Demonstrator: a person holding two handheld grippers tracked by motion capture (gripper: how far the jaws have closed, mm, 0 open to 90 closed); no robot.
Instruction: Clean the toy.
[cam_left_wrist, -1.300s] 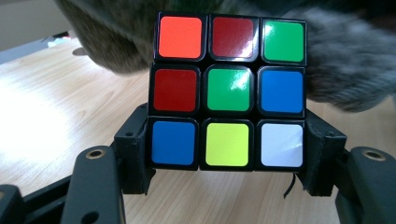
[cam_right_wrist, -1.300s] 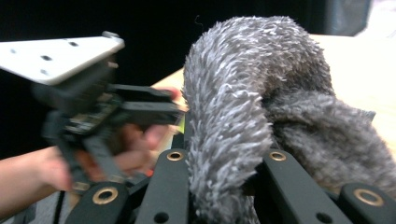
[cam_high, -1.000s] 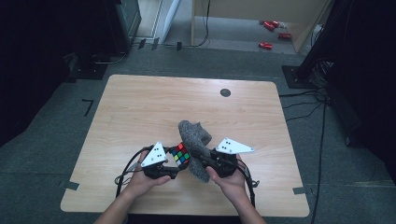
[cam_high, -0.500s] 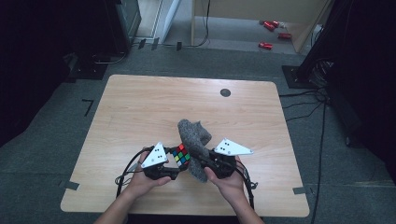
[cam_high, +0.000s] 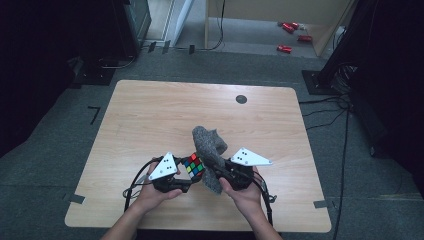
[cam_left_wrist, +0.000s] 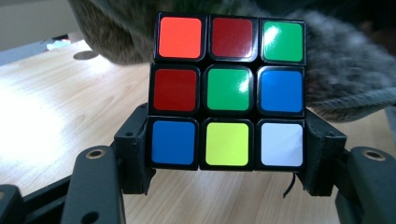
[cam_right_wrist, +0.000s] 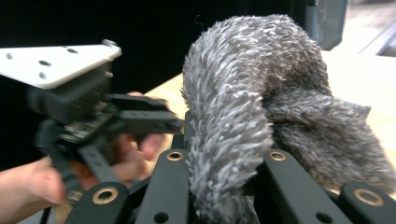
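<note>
A colour puzzle cube (cam_high: 194, 165) (cam_left_wrist: 229, 91) with mixed faces sits clamped between the two jaws of my left gripper (cam_high: 186, 176) (cam_left_wrist: 229, 154), held above the wooden table (cam_high: 150, 115) near its front edge. My right gripper (cam_high: 216, 172) (cam_right_wrist: 224, 172) is shut on a grey fluffy cloth (cam_high: 209, 145) (cam_right_wrist: 247, 107). The cloth bulges up out of the jaws and hangs down beside the cube, touching or nearly touching it. In the right gripper view the left gripper (cam_right_wrist: 140, 121) and the hand that holds it sit close at the left.
A small dark round hole (cam_high: 241, 99) marks the table's far side. Cables trail from both grippers over the front edge. Red objects (cam_high: 291, 27) lie on the floor beyond the table, beside dark equipment stands.
The cloth and the right gripper have shifted slightly against the cube. The left gripper keeps the cube where it was.
</note>
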